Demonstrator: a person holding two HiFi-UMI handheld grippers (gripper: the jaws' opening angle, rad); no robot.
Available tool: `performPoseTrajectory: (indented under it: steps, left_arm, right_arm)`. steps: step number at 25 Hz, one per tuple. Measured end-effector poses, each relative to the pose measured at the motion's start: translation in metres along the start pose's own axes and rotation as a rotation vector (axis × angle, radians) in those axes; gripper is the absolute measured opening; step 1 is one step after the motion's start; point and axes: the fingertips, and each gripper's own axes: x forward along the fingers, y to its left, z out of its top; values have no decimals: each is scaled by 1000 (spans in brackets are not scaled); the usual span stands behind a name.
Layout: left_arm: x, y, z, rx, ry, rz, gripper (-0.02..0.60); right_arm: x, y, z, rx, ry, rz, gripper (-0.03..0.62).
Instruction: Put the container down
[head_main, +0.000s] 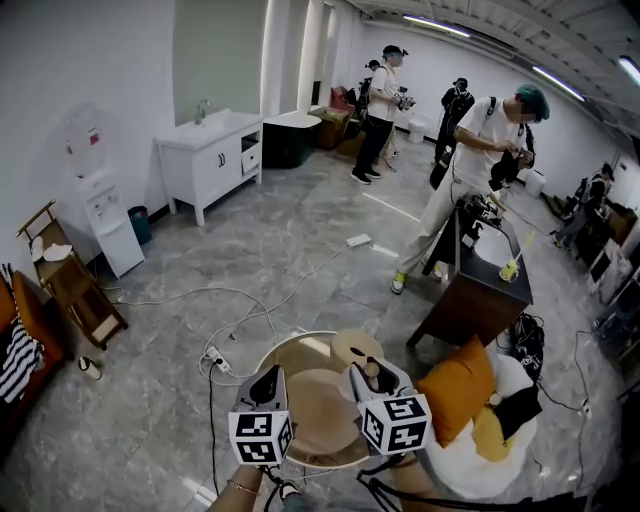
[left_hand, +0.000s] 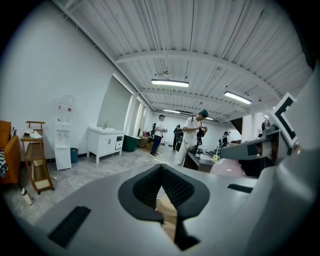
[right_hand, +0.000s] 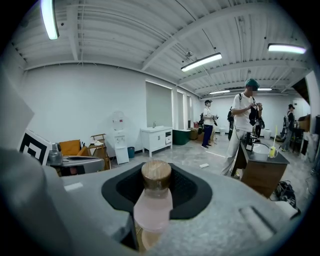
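Note:
My right gripper (head_main: 372, 380) is shut on a pale pink container (right_hand: 151, 207) with a round wooden lid (right_hand: 156, 175). It holds the container upright between its black pads, above a round wooden table (head_main: 296, 357). From above, the lid (head_main: 357, 348) shows just ahead of the gripper's marker cube. In the left gripper view the pink container (left_hand: 227, 167) appears at the right. My left gripper (head_main: 266, 383) hovers beside the right one over the same table. Its dark pads (left_hand: 150, 187) meet at the tips with nothing between them.
An orange cushion (head_main: 455, 385) lies on a white seat right of the table. White cables and a power strip (head_main: 217, 358) run over the grey floor ahead. A dark desk (head_main: 480, 290) with a person beside it stands to the right, a wooden rack (head_main: 75, 290) to the left.

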Motion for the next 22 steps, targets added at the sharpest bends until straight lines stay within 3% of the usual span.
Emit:
performPoseTrajectory:
  steps: [11,22]
  left_arm:
    - [37,17,-4,-27,42,73,-3]
    - [75,16,-14,-10,74,78,-3]
  right_arm:
    - [48,-26,-9,-9,71,42,132]
    - [79,-56,-13,8,77,44,132]
